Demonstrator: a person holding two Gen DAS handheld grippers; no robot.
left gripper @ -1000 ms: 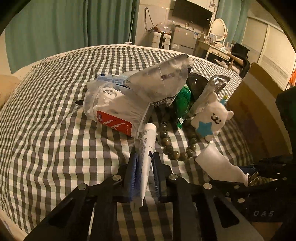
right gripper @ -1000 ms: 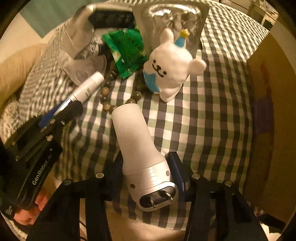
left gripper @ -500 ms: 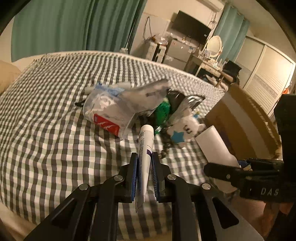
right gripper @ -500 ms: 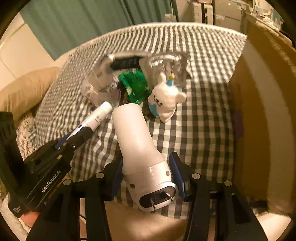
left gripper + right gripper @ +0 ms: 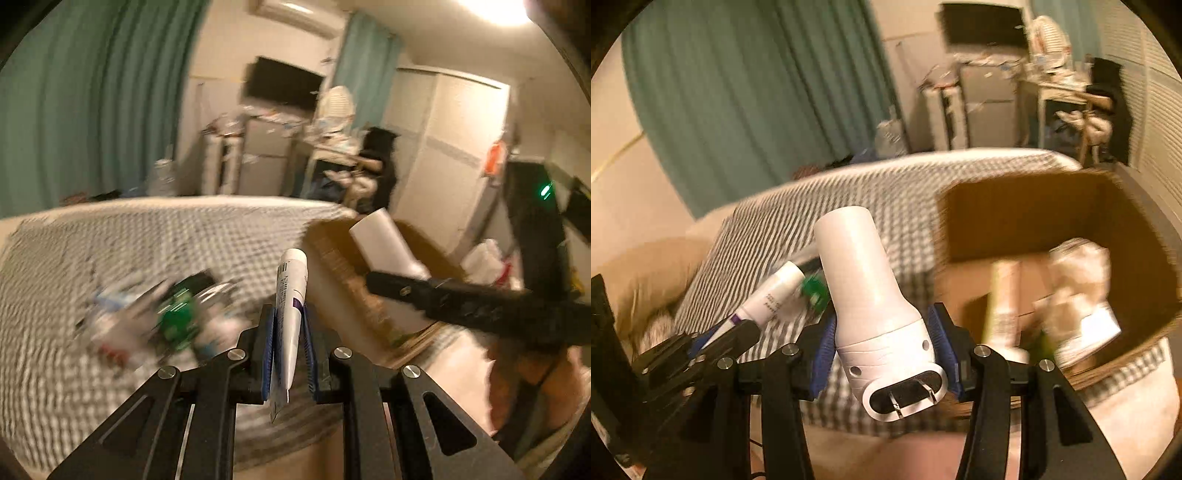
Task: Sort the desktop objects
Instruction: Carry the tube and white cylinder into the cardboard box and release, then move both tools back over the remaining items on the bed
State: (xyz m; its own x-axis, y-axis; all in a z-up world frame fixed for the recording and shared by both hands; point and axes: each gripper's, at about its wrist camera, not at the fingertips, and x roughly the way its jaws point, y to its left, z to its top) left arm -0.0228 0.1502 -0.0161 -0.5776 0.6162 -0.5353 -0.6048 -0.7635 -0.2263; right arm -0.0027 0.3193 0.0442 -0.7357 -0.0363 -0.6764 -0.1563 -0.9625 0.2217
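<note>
We hold both loads above the bed (image 5: 894, 192). The box (image 5: 1126, 221) lies right of the right tongs (image 5: 886, 354), clamped on the charger (image 5: 871, 295), nearer than the left tongs (image 5: 289, 347), pinching the tube (image 5: 290, 317) lengthwise.

checked bed cover (image 5: 155, 236) w/ blurred pile of packets (image 5: 159, 317); cardboard box (image 5: 1027, 206) at its edge.

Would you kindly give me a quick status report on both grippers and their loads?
Left gripper shut on white tube. Right gripper shut on white plug-in device. Both loads clear of the checked bed. Cardboard box ahead, already holding items; path unobstructed.
</note>
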